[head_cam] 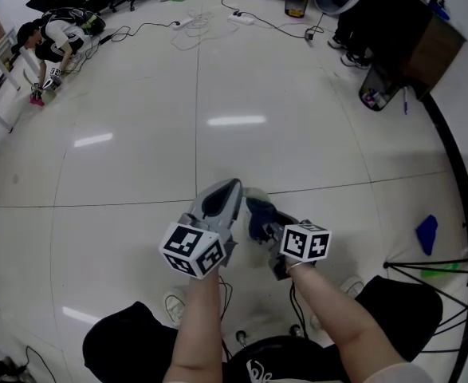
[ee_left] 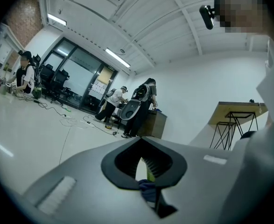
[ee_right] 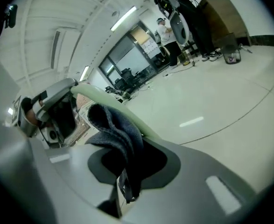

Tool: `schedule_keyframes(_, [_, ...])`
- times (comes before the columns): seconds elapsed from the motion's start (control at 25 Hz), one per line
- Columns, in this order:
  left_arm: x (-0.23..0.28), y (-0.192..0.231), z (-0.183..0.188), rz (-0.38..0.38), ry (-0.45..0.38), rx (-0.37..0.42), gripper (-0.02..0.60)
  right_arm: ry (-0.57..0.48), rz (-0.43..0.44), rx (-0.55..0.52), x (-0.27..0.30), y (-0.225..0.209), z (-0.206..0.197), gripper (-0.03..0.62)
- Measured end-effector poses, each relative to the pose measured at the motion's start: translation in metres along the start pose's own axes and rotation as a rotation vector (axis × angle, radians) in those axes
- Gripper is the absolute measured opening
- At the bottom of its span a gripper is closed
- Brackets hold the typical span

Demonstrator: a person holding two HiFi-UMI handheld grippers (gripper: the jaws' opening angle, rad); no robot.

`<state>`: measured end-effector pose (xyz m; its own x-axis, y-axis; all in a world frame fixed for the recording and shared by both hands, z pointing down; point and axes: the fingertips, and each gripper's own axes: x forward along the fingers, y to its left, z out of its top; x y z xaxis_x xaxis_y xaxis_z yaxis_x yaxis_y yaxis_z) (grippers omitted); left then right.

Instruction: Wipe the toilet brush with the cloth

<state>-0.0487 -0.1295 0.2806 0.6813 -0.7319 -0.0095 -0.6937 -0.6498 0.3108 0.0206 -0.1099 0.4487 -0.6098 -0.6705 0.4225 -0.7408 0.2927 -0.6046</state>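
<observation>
One slim, pale-green brush (ee_right: 108,101) handle pinched between the closed jaws of the left gripper (ee_left: 145,168), stretching across to the right gripper (ee_right: 123,174). Draped over that handle just ahead of the right jaws: dark blue cloth (ee_right: 120,134), thick and nappy, folded double, its lower end clamped tight in the right gripper. Brush head not made out.

Seen only from the right gripper view: the handle's smooth, rounded length, with the left gripper at its far end. Seen only from the left gripper view: a sliver of green between ribbed black jaws, a scrap of blue just beneath. From the head view: both grippers side by side above the floor (head_cam: 218,118), cloth bunched between them, handle mostly hidden.

Beyond the grippers, glossy white tiles with loose cables (head_cam: 194,26). Far off to the left, a crouching person (head_cam: 50,42). Right of the right gripper, a small blue object (head_cam: 427,234) on the tiles.
</observation>
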Motion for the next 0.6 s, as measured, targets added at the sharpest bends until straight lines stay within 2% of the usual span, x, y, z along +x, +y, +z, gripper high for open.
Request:
schedule_keyframes(0.24, [0.001,-0.002,0.001,-0.004,-0.006,0.0,0.006,0.019,-0.04,0.138,0.011,-0.029,-0.025,0.064])
schedule_keyframes(0.6, [0.004,-0.007,0.003,-0.012,-0.012,0.015,0.006,0.129,-0.121,0.182,0.028,-0.075,-0.073,0.063])
